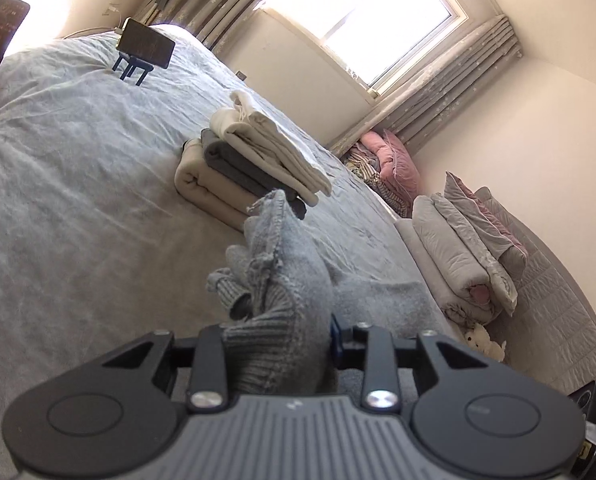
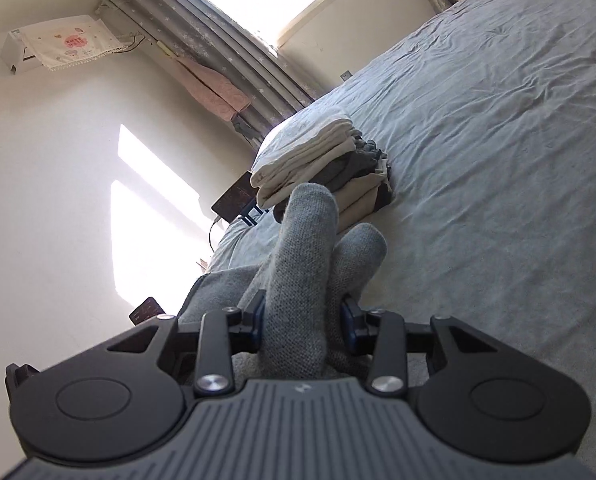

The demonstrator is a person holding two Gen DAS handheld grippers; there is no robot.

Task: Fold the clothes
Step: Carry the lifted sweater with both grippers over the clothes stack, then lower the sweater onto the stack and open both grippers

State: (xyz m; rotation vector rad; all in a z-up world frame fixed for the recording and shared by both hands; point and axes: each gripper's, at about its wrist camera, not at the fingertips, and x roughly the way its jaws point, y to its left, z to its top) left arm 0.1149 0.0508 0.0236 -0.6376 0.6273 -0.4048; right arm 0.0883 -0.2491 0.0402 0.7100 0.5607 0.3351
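the grey knitted sweater (image 1: 285,280) is the garment in hand, gathered up off the bed (image 1: 77,200) at two places while the rest of it trails down onto the sheet below and to the right in the left wrist view; the left gripper (image 1: 277,344) is clenched on a bunched part with ribbed edging, probably a cuff or hem, the knit filling the gap between its jaws, and the right gripper (image 2: 302,320) likewise pinches a smooth doubled fold of the same knit (image 2: 310,248) between its blue pads (image 2: 257,316), two rounded humps of fabric standing up past them; holding it at two separated points looks meant to let the cloth hang and spread so it can be laid flat or folded over, though which parts of the sweater these are cannot be told for sure; just beyond the sweater on the bed lies a stack of folded clothes (image 1: 249,164), cream on top, dark grey and beige beneath, likely where this piece goes once folded; farther off a phone on a small stand (image 1: 143,50) sits near the far edge of the bed, folded quilts (image 1: 466,248) lie piled to the right, and the window (image 1: 362,8) with grey curtains (image 1: 450,92) lights the room
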